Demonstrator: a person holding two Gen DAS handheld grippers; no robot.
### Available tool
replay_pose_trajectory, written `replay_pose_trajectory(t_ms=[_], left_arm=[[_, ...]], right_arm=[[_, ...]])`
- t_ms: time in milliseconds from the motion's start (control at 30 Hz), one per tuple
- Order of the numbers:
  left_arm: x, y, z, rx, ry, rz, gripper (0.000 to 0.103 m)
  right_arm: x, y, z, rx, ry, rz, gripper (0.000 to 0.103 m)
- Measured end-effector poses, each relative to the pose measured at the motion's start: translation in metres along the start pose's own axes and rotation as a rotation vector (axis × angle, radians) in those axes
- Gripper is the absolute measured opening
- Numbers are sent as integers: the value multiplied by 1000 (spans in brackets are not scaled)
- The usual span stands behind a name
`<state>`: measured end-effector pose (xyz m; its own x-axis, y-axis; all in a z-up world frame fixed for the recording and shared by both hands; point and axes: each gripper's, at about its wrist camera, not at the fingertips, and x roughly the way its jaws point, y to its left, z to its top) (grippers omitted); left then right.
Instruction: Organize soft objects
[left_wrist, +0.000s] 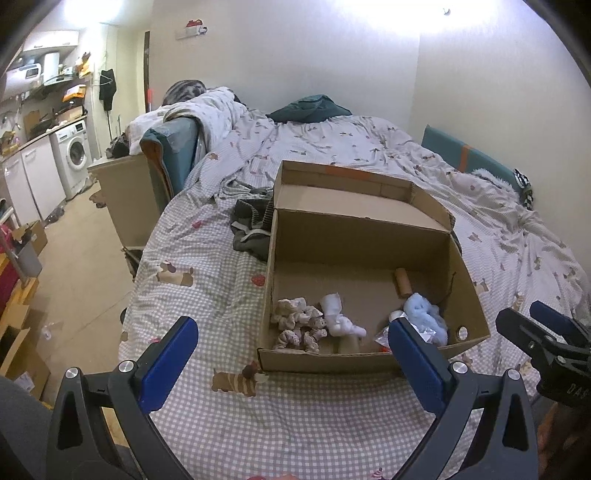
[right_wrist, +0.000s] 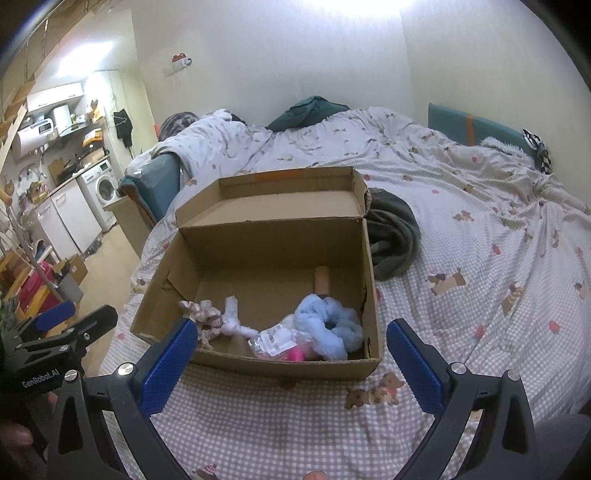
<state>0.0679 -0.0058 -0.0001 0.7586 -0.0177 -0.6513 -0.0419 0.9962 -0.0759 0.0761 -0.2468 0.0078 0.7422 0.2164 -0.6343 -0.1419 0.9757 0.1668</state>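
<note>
Both tongs (left_wrist: 295, 354) (right_wrist: 291, 354) agape, empty.

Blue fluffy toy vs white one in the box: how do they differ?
The blue fluffy toy is pale blue, bulky and bunched up; the white toy is white, thin and stretched out. The blue one sits toward the box's right side, the white one nearer its middle. Both lie loose on the box floor near the front wall.

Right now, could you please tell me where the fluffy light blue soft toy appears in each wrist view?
Left wrist view: the light blue soft toy lies in the box's near right corner, right of centre, just above the left tool's right finger.
Right wrist view: the same toy lies in the near right corner, centre frame.
Shared landmark: the cardboard tube lies just behind it in the cardboard box.
</note>
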Motion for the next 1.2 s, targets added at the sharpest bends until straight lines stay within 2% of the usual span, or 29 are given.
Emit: replay_pose_trajectory(t_ms=[1200], left_arm=[[0, -2, -2, 2, 3, -8, 103]], right_arm=[[2, 1, -1, -5, 2, -9, 103]])
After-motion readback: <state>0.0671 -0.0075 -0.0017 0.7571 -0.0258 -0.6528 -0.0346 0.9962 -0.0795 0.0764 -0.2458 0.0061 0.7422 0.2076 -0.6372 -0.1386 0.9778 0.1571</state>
